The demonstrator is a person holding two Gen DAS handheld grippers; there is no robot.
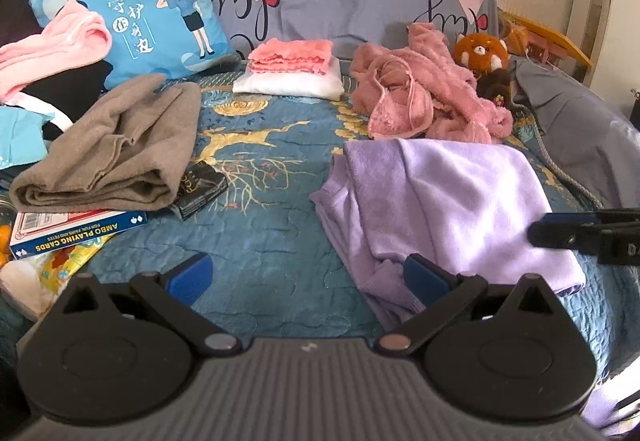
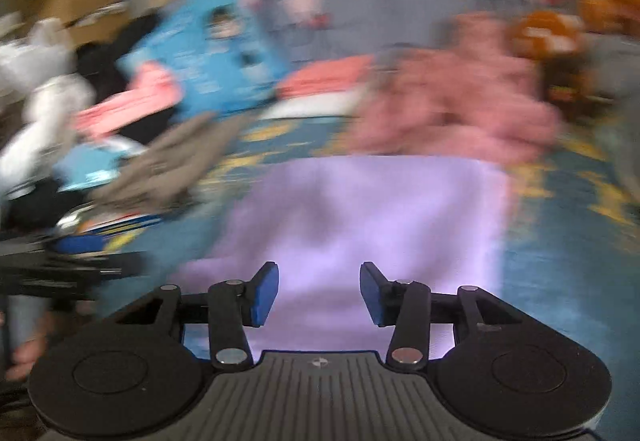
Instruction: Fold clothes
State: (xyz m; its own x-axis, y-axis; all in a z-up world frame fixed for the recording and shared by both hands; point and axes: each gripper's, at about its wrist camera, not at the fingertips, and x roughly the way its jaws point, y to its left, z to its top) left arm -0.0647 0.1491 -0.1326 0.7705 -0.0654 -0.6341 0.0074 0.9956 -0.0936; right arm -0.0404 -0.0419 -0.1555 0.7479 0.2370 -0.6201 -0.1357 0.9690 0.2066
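Observation:
A lilac garment lies partly folded on the blue patterned bedspread. My left gripper is wide open just above the bedspread; nothing is between its pads, and the right pad overlaps the garment's near left edge. In the left wrist view my right gripper reaches in from the right edge over the garment's right side. The right wrist view is blurred. There my right gripper hangs open over the lilac garment with nothing gripped, and the left gripper shows at the far left.
A heap of pink fluffy clothes lies behind the lilac garment. A folded pink and white stack sits at the back. At left are a grey-brown towel, a playing-cards box and a blue cushion. A plush toy sits back right.

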